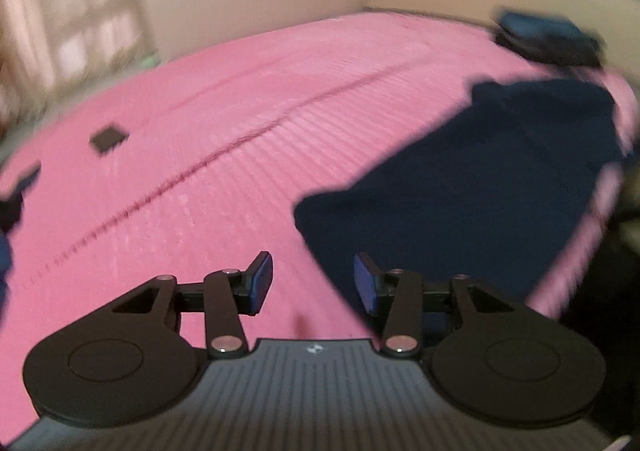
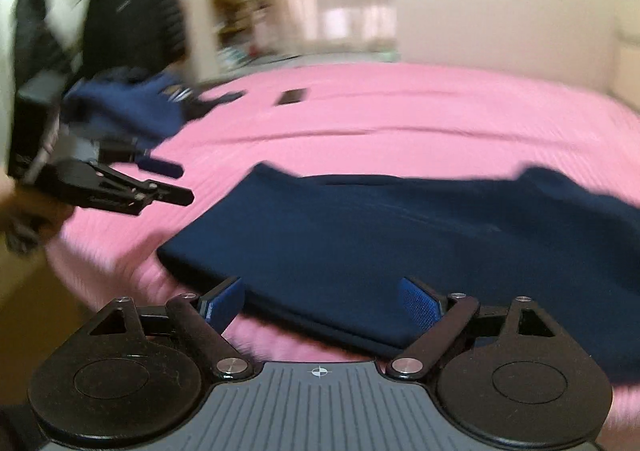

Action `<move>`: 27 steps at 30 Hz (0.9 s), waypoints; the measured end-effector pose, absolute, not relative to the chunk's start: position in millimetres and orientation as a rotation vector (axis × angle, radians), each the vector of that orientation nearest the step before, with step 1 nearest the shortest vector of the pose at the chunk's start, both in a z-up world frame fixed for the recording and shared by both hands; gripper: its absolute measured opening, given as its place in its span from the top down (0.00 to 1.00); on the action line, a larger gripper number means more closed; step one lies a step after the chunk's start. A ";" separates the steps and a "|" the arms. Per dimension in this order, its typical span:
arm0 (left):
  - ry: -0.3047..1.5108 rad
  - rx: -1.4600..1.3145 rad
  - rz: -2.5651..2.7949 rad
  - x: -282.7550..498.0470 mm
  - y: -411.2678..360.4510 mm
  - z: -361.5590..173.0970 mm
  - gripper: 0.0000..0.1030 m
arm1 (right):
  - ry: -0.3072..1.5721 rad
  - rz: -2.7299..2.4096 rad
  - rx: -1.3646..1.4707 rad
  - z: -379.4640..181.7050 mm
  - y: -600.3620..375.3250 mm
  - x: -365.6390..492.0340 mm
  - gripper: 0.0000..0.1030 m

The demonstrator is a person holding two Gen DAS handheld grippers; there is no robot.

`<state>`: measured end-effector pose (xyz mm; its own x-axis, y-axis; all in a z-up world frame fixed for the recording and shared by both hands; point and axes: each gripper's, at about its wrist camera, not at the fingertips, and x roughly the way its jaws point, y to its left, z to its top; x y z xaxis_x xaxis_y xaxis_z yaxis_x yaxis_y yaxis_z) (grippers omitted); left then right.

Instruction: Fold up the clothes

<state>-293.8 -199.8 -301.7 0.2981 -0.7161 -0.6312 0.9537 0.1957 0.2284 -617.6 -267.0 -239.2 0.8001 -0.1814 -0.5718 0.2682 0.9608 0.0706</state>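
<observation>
1. The navy garment [image 2: 400, 243] lies flat on the pink bed [image 2: 400, 119], already folded into a long slab, and it sits right in front of the right tongs [image 2: 320, 303], just past the tips.

2. Right tongs: jaws standing wide apart, blue pads [image 2: 418, 305] bare, nothing pinched. The garment's near folded edge runs across just beyond the two pads, but neither pad presses on it.

3. Left tongs [image 1: 314, 283]: jaws parted about halfway, empty as well. Under them is mostly bare pink bed; the garment [image 1: 460, 187] starts beside the right-hand pad and stretches away ahead and to the right.

4. Here is the relation that matters: the garment's long axis runs crosswise in front of the right tongs, from a near corner on their left side out past their right side. From the left tongs the same cloth runs diagonally away, near corner close, far end well off.

5. So the right hand looks the nearer one to the near edge; the left tongs [image 2: 160, 187], seen from the right wrist, hover off to the left of the garment's corner, close to it but not touching.

6. My read: the next fold turns on taking one short end and carrying it along that long axis, with the left tongs best placed for the near-left corner.

7. A blurred heap of blue clothes [image 2: 132, 107] waits well beyond the left tongs; a small dark square [image 1: 108, 138] lies apart on the bed.
</observation>
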 end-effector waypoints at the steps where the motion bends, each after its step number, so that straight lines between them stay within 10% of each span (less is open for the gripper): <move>1: 0.380 0.733 -1.254 -305.8 -189.5 -304.4 0.57 | 0.608 -0.224 0.110 -240.5 -259.1 -612.9 0.15; 16: -0.465 1.529 -1.419 -371.2 -171.0 -386.3 0.65 | 0.721 -0.186 -0.117 -260.2 -229.9 -578.3 0.15; 27: -0.170 1.112 -1.510 -345.0 -195.4 -301.0 0.85 | 0.698 -0.209 -0.515 -286.5 -195.2 -555.2 0.15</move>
<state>-345.0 -195.4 -301.0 0.1489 -0.8328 -0.5331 0.6931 -0.2966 0.6570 -555.2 -195.1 -286.5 0.7516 -0.3508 -0.5587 0.0144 0.8555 -0.5177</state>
